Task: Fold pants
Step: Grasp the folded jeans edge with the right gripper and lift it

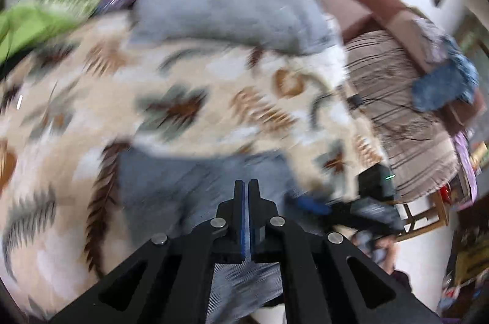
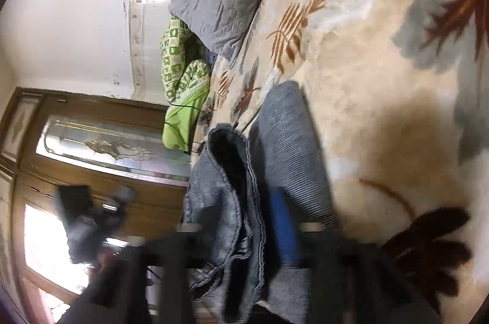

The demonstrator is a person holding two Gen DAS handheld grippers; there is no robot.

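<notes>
Both my grippers on the blue pants (image 2: 284, 140).
My left gripper (image 1: 246, 186) is pinched closed on the cloth; my right gripper (image 2: 272, 232) is too blurred to tell, above the leaf-print bedspread (image 2: 382, 64).

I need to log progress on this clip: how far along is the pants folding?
Early stage. Nothing looks folded: the pants hang bunched, waistband gaping. The left gripper is shut, apparently on denim; the right gripper is too blurred to judge. Laying them flat on the leaf-print bedspread and folding remain.
</notes>
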